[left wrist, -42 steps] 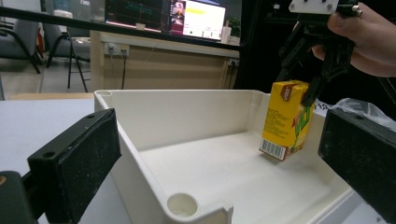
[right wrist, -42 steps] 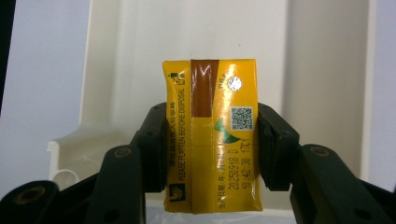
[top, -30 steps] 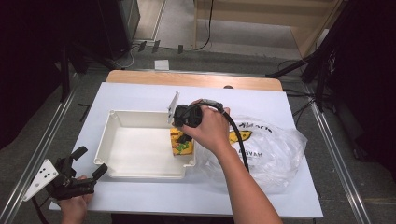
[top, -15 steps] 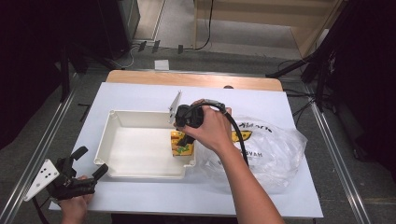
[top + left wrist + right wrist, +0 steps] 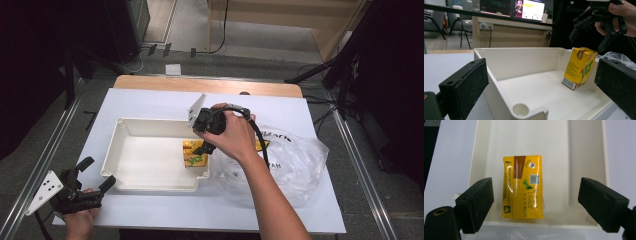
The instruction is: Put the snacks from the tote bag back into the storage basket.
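Note:
A yellow drink carton (image 5: 194,154) (image 5: 524,192) sits at the right end of the white tray (image 5: 145,122), tilted against the tray's wall (image 5: 524,60) in the left gripper view (image 5: 579,67). My right gripper (image 5: 204,142) (image 5: 537,195) hangs just above it, pointing down. Its jaws have just been opening and now stand open and wide on either side of the carton without touching it. My left gripper (image 5: 99,172) (image 5: 544,85) is open with nothing in it at the table's front left corner, aimed at the tray. The right gripper (image 5: 589,41) also shows in the left gripper view, above the carton.
A crumpled clear plastic bag (image 5: 295,160) (image 5: 619,56) with printing lies right of the tray, touching its end. The white table top (image 5: 150,102) ends in a wooden strip (image 5: 200,85) at the back. Dark stands (image 5: 345,75) rise beyond the right edge.
The right gripper's jaws have parted and let go of the carton, which stays in the tray. The right hand has barely shifted. The left gripper has kept still.

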A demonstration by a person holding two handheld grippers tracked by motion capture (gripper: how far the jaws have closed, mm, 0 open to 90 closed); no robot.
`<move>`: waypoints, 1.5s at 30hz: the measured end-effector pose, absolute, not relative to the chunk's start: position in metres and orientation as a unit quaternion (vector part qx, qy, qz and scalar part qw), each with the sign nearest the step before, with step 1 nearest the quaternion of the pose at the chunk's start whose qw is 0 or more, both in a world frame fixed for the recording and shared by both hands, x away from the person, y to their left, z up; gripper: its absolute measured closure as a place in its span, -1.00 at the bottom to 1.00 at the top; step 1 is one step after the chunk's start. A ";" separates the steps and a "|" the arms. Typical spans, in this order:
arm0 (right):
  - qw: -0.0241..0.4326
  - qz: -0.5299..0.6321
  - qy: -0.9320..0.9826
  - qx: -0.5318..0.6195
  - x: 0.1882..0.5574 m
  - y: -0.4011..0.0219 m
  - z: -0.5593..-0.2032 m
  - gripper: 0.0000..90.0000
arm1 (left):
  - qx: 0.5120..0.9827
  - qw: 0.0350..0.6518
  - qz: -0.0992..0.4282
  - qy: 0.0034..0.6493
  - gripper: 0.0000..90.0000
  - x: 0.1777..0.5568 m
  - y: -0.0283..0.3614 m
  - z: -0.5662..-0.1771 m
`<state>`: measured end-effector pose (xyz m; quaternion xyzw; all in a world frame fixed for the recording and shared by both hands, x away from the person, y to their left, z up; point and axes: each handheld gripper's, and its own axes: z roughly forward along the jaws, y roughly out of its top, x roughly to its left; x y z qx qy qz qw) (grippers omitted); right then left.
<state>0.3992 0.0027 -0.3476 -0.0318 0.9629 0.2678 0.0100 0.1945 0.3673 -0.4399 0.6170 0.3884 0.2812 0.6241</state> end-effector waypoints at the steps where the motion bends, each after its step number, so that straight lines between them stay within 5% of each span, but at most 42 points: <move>1: 0.010 0.267 0.963 -0.028 0.399 0.001 -0.347 -0.70 | 0.617 0.624 0.281 0.389 -1.00 0.194 0.367 -0.440; 45: 0.047 0.298 0.953 0.025 0.399 -0.069 -0.346 -0.70 | 0.620 0.620 0.283 0.387 -1.00 0.195 0.366 -0.440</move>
